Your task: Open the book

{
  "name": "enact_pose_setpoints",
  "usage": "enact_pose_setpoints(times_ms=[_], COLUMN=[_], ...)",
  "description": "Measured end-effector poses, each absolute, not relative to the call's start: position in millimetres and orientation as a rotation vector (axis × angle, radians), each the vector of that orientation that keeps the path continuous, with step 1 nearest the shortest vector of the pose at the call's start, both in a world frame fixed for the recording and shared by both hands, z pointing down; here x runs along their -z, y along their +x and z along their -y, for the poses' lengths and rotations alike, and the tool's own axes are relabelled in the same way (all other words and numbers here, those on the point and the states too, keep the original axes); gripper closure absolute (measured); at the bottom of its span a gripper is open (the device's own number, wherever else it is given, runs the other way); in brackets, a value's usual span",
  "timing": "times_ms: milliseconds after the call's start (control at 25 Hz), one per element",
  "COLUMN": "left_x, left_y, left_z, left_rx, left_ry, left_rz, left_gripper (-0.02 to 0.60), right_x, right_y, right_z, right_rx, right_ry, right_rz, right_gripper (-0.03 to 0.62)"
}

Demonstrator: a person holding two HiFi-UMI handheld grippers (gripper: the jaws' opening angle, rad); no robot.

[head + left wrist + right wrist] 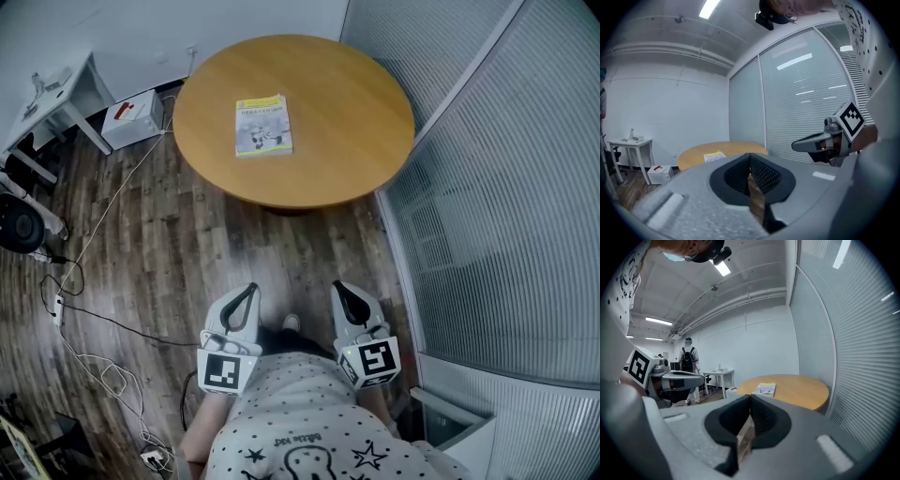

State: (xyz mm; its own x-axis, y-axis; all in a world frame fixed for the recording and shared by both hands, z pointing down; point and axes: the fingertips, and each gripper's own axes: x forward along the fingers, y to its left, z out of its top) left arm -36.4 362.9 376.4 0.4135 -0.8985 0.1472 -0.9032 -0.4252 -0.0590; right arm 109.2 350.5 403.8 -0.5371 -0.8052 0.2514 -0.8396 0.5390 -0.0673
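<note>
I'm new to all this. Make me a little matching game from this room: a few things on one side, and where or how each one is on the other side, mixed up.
Things:
1. Thin book with a yellow-topped cover
2. White box with a red mark
3. Left claw
4. Long white cable

Places or states:
A. Shut, with nothing between its jaws
B. Trailing over the wooden floor
C. Lying closed on the round wooden table
D. Standing on the floor beside the round table

Pairs: 1-C, 2-D, 3-A, 4-B.
</note>
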Motion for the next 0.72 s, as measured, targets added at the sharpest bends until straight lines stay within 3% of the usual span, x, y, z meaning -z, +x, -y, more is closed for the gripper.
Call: enact_pose_setpoints(times_ms=[720], left_x=[-377.4], left_y=[-12.9], left_z=[-352.3], left_rx=[-0.218], left_ry=[2.605], left_rz=[1.561], left_gripper=[0.571], right_x=[-388.4], right_y=[143.0], right_z=[-341.5], right_rx=[-0.241], right_ry=[1.452], right_rz=[2.643], right_gripper=[0.591])
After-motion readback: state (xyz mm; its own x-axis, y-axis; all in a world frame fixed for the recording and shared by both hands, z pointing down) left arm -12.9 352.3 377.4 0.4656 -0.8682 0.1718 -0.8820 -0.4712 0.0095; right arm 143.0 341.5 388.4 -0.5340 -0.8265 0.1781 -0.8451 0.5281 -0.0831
